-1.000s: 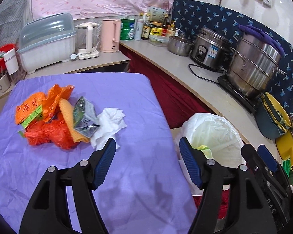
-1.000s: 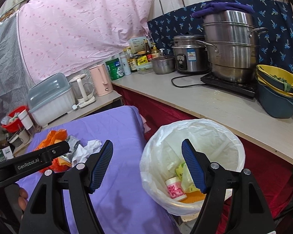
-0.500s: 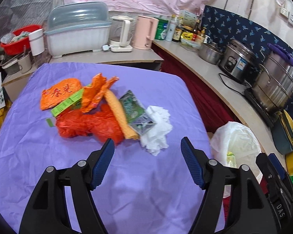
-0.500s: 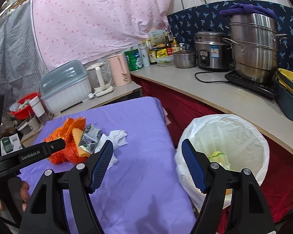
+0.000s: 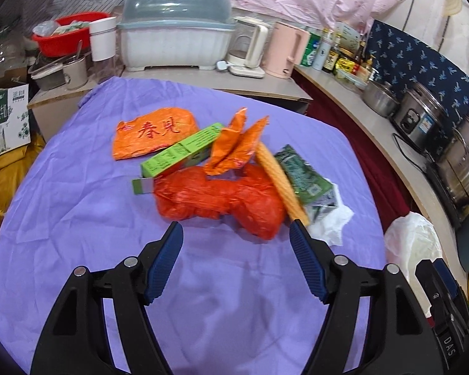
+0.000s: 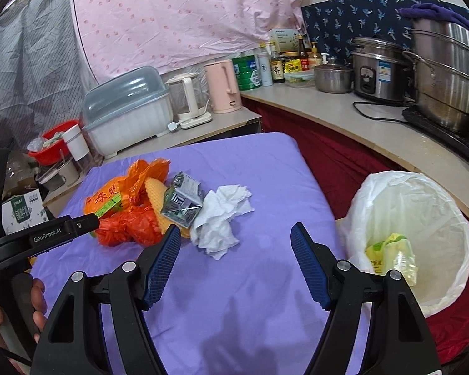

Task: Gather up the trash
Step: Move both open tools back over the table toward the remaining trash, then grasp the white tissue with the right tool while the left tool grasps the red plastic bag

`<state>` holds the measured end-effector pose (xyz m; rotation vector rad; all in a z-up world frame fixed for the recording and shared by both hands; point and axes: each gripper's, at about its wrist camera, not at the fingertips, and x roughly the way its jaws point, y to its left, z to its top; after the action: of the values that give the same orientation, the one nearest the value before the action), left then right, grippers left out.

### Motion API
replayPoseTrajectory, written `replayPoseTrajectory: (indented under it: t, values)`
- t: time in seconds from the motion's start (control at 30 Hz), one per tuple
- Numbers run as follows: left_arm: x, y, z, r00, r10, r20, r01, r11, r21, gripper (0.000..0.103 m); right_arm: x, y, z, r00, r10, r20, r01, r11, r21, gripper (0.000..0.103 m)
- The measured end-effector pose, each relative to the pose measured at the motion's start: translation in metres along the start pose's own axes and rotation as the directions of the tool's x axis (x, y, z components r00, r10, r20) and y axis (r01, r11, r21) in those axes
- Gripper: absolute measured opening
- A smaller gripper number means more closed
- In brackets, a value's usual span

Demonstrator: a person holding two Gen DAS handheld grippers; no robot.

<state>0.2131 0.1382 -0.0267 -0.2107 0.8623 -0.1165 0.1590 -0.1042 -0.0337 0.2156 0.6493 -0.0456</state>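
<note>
The trash pile (image 5: pixel 222 172) sits heaped mid-table (image 5: pixel 78 218) — red bag, wrappers, tissue (image 6: pixel 219 218) at its 4 o'clock edge — presumably gathered for the lined bin (image 6: pixel 422 206) at 3 o'clock. I have both claws spread empty — left claw (image 5: pixel 236 237) angled down at the red bag, right claw (image 6: pixel 236 237) just short of the tissue.
</note>
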Motion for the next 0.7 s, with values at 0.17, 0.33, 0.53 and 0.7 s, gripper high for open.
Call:
replayPoseTrajectory:
  t: [0.17,0.33,0.53,0.7]
  values:
    - [0.015,0.026,0.004,1.0,0.015,-0.019,-0.016,0.999,-0.034,0.067,0.019,0.016,-0.002,1.0,0.012,-0.027,-0.013,1.0,-0.013,0.07]
    - [0.029,0.037,0.007,0.999,0.012,-0.038,-0.014,0.999,-0.053,0.067,0.042,0.027,-0.006,0.998,0.02,-0.062,-0.022,1.0,-0.019,0.07]
    - [0.046,0.043,0.014,0.999,-0.005,-0.053,0.002,0.998,-0.065,0.067,0.065,0.036,-0.008,0.996,0.024,-0.091,-0.026,0.999,-0.023,0.07]
    - [0.061,0.042,0.018,0.998,-0.016,-0.067,0.012,0.997,-0.07,0.066,0.082,0.035,-0.006,0.995,0.02,-0.103,-0.022,1.0,-0.018,0.07]
